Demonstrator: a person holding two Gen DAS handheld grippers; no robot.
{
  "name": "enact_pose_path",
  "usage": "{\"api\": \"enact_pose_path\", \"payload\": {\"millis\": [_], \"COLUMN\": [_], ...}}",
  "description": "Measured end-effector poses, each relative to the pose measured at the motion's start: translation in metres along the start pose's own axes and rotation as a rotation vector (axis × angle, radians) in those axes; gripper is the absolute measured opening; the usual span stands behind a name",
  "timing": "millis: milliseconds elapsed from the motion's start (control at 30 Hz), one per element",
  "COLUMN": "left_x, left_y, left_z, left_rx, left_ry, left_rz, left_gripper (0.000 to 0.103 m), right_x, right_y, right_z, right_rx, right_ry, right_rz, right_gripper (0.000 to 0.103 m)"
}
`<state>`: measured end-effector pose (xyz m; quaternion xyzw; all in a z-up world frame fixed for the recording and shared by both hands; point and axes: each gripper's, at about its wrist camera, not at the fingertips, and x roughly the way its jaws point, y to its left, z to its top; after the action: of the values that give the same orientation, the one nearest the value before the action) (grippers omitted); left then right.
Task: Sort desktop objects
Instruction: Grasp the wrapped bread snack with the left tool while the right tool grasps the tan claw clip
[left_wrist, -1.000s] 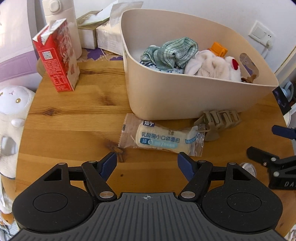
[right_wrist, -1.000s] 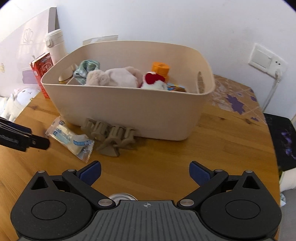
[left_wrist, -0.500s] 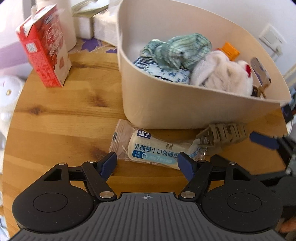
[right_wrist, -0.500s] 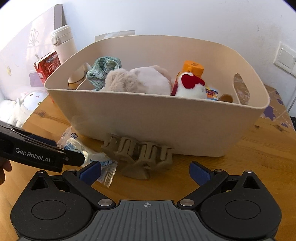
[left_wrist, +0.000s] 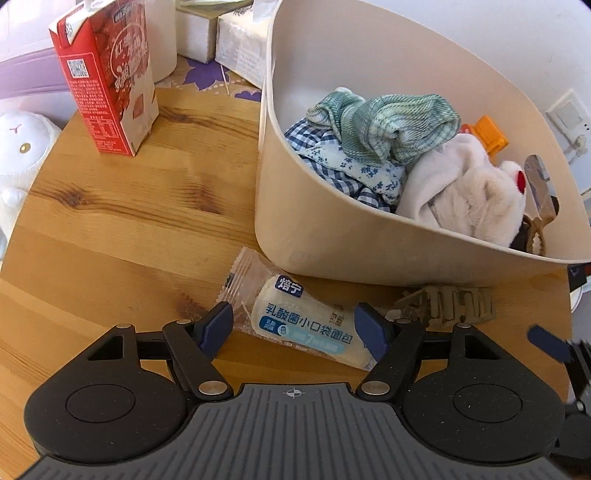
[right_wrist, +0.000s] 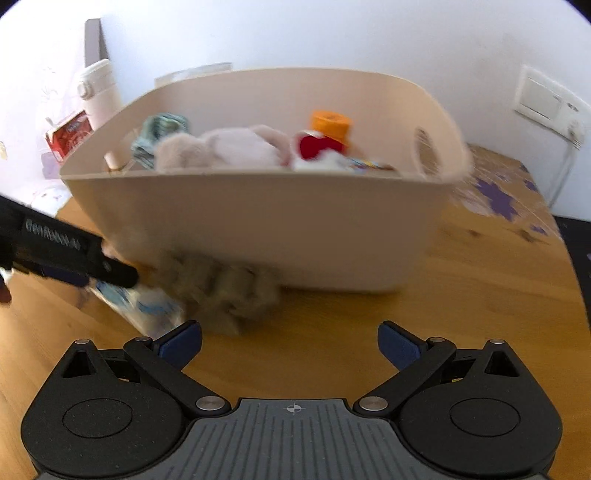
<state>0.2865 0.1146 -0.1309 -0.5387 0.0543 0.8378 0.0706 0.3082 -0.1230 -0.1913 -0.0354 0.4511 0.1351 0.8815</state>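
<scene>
A wrapped bread snack (left_wrist: 301, 321) lies on the wooden table (left_wrist: 122, 229) in front of a beige bin (left_wrist: 332, 236). My left gripper (left_wrist: 295, 326) is open, its blue pads on either side of the snack, low over the table. A tan hair claw clip (left_wrist: 447, 304) lies right of the snack against the bin. In the blurred right wrist view the clip (right_wrist: 221, 284) and snack (right_wrist: 144, 306) sit ahead of my open, empty right gripper (right_wrist: 290, 341). The bin (right_wrist: 258, 229) holds cloths, a plush toy and an orange item.
A red milk carton (left_wrist: 107, 77) stands at the far left, with tissue boxes (left_wrist: 236, 44) and a white bottle behind it. A white plush toy (left_wrist: 18, 151) sits off the table's left edge. The left gripper's arm (right_wrist: 62, 251) crosses the right wrist view.
My left gripper has moved forward and down until its pads flank the snack. My right gripper has moved closer to the clip and the bin. Both stay open.
</scene>
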Motion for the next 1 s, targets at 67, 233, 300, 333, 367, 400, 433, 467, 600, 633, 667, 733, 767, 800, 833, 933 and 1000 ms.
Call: {"api": "enact_pose_path", "payload": {"millis": [67, 233, 300, 333, 367, 400, 433, 467, 600, 633, 667, 733, 767, 800, 833, 933, 1000], "left_x": [0.001, 0.003, 0.002, 0.001, 0.001, 0.0, -0.001, -0.003, -0.012, -0.014, -0.015, -0.012, -0.01, -0.009, -0.007, -0.004, -0.001], "left_y": [-0.002, -0.007, -0.006, -0.005, -0.003, 0.0, 0.003, 0.007, 0.007, 0.005, 0.003, 0.001, -0.001, -0.004, -0.007, -0.016, -0.021], "left_z": [0.0, -0.002, -0.003, -0.004, -0.005, -0.006, -0.008, -0.01, -0.026, -0.029, -0.032, -0.035, -0.035, -0.034, -0.033, -0.026, -0.021], "left_rx": [0.003, 0.053, 0.067, 0.07, 0.067, 0.054, 0.034, 0.007, -0.041, -0.043, -0.053, -0.093, -0.11, -0.115, -0.115, -0.127, -0.146], "left_ry": [-0.009, -0.02, -0.011, -0.007, 0.0, 0.002, 0.004, 0.004, -0.041, -0.054, -0.061, -0.055, -0.05, -0.063, -0.063, -0.062, -0.056], "left_rz": [0.003, -0.003, -0.032, -0.042, -0.045, -0.044, -0.044, -0.043, -0.026, -0.022, -0.026, -0.038, -0.036, -0.024, -0.017, 0.01, 0.041], "left_gripper": [0.074, 0.078, 0.078, 0.078, 0.079, 0.079, 0.08, 0.08, 0.08, 0.08, 0.08, 0.08, 0.082, 0.083, 0.084, 0.084, 0.084], "right_x": [-0.005, -0.012, -0.015, -0.016, -0.015, -0.015, -0.013, -0.011, -0.002, 0.0, 0.003, 0.01, 0.013, 0.017, 0.021, 0.031, 0.037], "right_y": [-0.01, -0.016, -0.013, -0.01, -0.008, -0.006, -0.003, 0.0, 0.017, 0.023, 0.028, 0.038, 0.04, 0.043, 0.046, 0.049, 0.048], "right_z": [-0.008, -0.02, -0.024, -0.025, -0.026, -0.026, -0.024, -0.023, -0.013, -0.01, -0.007, -0.001, 0.002, 0.005, 0.008, 0.016, 0.02], "right_rx": [0.0, 0.015, 0.007, 0.003, -0.004, -0.009, -0.013, -0.017, -0.064, -0.083, -0.103, -0.143, -0.16, -0.176, -0.189, -0.199, -0.165], "right_ry": [0.005, -0.008, -0.01, -0.012, -0.016, -0.021, -0.025, -0.03, -0.057, -0.061, -0.065, -0.073, -0.073, -0.072, -0.071, -0.074, -0.063], "right_rz": [-0.005, 0.032, 0.05, 0.059, 0.063, 0.064, 0.065, 0.067, 0.094, 0.097, 0.099, 0.103, 0.105, 0.105, 0.101, 0.082, 0.091], "right_gripper": [0.103, 0.103, 0.103, 0.103, 0.103, 0.103, 0.103, 0.103, 0.103, 0.103, 0.103, 0.103, 0.103, 0.103, 0.103, 0.103, 0.103]}}
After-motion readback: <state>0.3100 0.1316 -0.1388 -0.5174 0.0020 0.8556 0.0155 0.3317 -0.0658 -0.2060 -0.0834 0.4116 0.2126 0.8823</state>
